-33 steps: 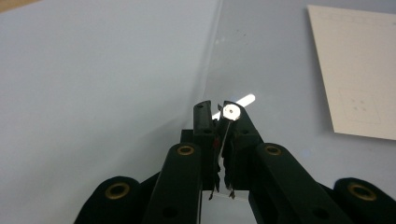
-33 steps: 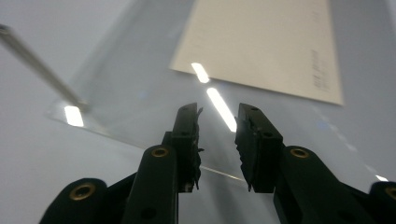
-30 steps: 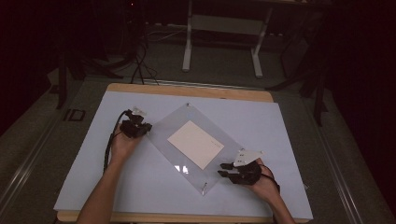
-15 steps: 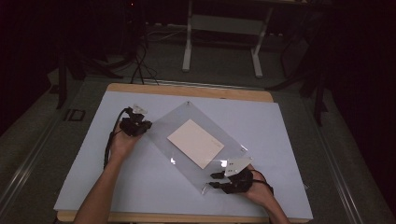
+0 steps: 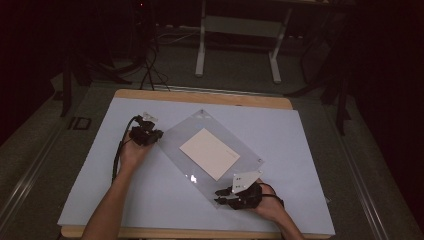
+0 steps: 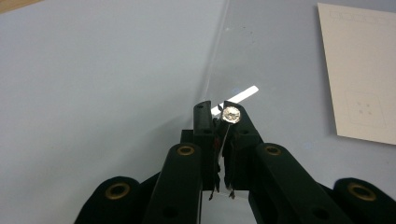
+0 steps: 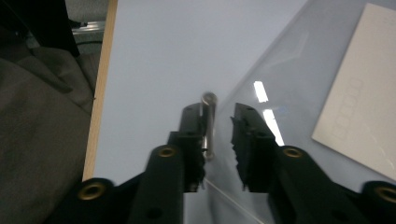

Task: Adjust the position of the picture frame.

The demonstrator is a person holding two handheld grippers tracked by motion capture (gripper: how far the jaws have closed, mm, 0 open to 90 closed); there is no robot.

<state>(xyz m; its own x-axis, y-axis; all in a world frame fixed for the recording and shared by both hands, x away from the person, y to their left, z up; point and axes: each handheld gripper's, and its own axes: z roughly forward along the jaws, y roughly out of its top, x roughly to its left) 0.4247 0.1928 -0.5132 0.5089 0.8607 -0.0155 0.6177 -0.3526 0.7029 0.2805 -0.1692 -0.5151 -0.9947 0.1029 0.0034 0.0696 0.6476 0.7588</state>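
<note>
I am holding the clear sheet (image 5: 210, 150), lying slantwise on the tabletop (image 5: 100, 170), with my left gripper (image 6: 217, 116) clenched on its corner, while my right gripper (image 7: 219, 121) is standing released around the near corner, so closing badly could be sliding the paper (image 5: 210, 153) off.

Table (image 5: 300, 130) fills mid-frame in high view; floor w/ stand legs (image 5: 202, 42) behind it, upper centre. Clear sheet (image 5: 250, 150) lies on table, turned diagonal, corners toward upper centre, left, right & bottom. Card (image 5: 209, 153) lies centred w/ the sheet; over or under, can't tell. Left gripper (image 5: 148, 135) at sheet's left corner, centre-left of frame. Right gripper (image 5: 227, 195) at sheet's bottom corner, lower centre-right. Forearms enter from bottom edge. Left gripper view: sheet edge between the jaws, stud (image 6: 231, 114) on it, card upper right. Right gripper view: sheet corner w/ post (image 7: 208, 123) between the jaws, card at right, table edge at left.
</note>
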